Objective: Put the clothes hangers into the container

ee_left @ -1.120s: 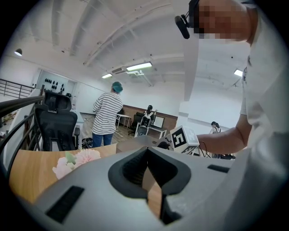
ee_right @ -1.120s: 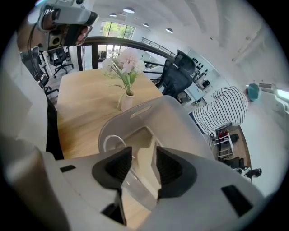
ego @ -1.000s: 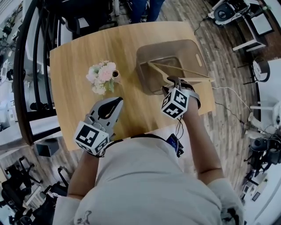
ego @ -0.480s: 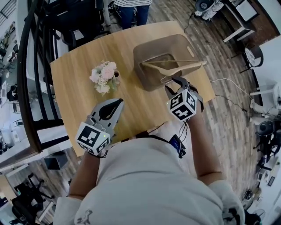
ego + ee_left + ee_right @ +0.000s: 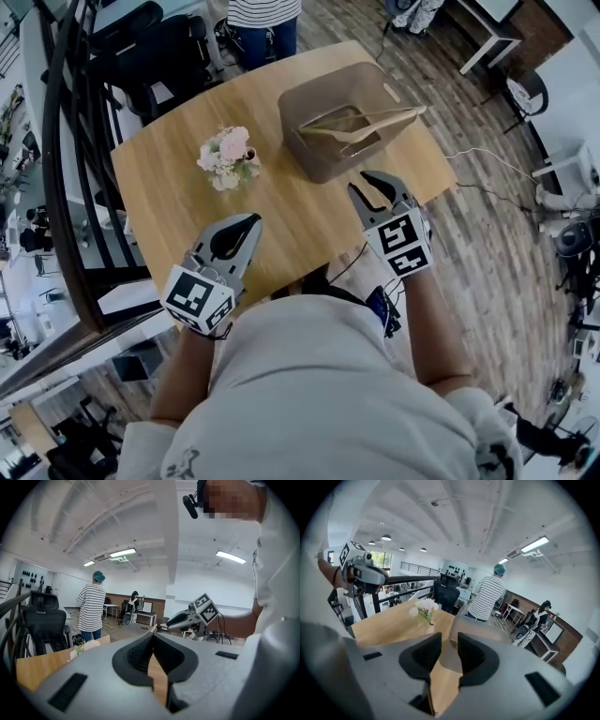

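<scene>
Hangers (image 5: 366,120): wooden, in container (image 5: 314,94), upper ctr, on table (image 5: 169,197).
Flowers (image 5: 228,157): left of container.
Right claw (image 5: 367,185): just below container, jaws just been closing, narrow gap, nothing btwn.
Left claw (image 5: 249,221): lower left, tips together, empty.

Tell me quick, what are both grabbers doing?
Left gripper: shut, holding nothing.
Right gripper: open, empty; its jaws have just been closing.

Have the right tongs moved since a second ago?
Yes. The right tongs pulled back from the container toward the table's near edge, closing partway with nothing between them.
</scene>
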A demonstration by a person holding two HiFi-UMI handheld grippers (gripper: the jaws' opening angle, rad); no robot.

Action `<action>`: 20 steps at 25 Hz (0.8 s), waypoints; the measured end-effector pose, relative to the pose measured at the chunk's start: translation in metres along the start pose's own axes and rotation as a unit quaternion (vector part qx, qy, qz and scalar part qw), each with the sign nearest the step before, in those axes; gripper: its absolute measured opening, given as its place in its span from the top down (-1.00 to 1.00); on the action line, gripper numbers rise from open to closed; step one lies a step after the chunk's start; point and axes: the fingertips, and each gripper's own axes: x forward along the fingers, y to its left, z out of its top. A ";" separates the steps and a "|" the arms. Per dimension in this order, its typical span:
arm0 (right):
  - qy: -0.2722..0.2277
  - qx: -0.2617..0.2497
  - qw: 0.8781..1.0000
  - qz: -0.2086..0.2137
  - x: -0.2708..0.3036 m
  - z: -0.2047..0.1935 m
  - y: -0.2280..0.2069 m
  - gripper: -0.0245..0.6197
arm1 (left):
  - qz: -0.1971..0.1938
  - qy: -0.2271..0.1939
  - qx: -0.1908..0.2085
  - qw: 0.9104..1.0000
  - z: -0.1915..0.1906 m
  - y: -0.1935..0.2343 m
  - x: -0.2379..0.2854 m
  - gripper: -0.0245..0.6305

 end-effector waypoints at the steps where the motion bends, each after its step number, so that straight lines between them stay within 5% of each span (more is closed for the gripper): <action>1: -0.011 0.010 1.000 -0.003 -0.007 0.003 0.005 0.58 | -0.003 0.001 0.002 1.000 0.000 -0.003 -0.004 0.91; 12: -0.126 0.062 0.990 -0.026 -0.089 0.022 0.069 0.90 | -0.038 0.006 0.017 0.999 -0.008 -0.041 -0.035 0.91; 20: -0.124 0.082 0.989 -0.011 -0.114 0.004 0.079 0.90 | -0.046 0.005 0.031 0.998 -0.004 -0.061 -0.032 0.91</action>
